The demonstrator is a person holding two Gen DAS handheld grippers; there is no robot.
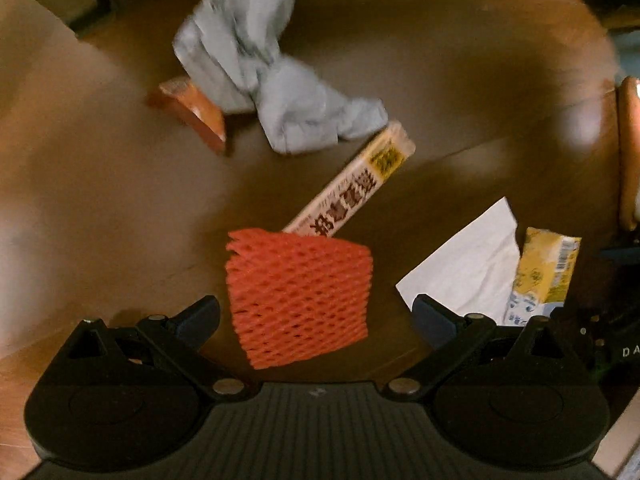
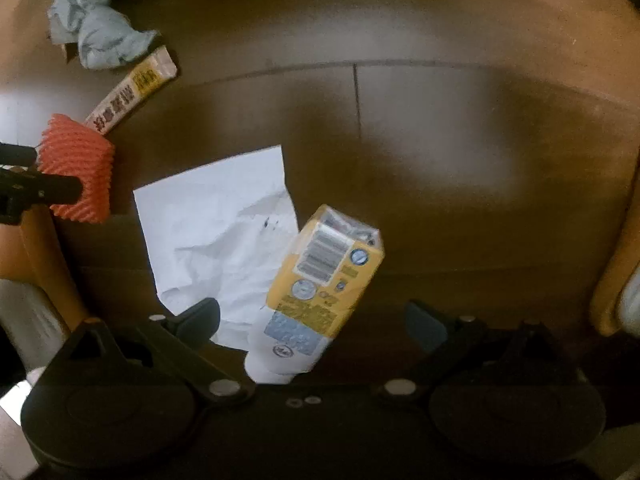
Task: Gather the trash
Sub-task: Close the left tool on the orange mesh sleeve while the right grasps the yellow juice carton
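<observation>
An orange foam fruit net (image 1: 298, 298) lies on the wooden floor between the wide-open fingers of my left gripper (image 1: 316, 318); neither finger touches it. It also shows in the right wrist view (image 2: 78, 168), with the left gripper's fingers (image 2: 48, 190) around it. A yellow and white drink carton (image 2: 316, 292) lies between the open fingers of my right gripper (image 2: 314, 320), partly on a white sheet of paper (image 2: 216, 216). The carton (image 1: 544, 276) and the paper (image 1: 468, 264) also show in the left wrist view.
A long beige snack wrapper (image 1: 352, 188) lies beyond the net, seen again in the right wrist view (image 2: 132, 90). A crumpled grey-blue cloth (image 1: 264, 68) and a small orange packet (image 1: 192, 114) lie farther off. The cloth shows in the right wrist view (image 2: 96, 28). Furniture edges stand at the right (image 2: 616, 260).
</observation>
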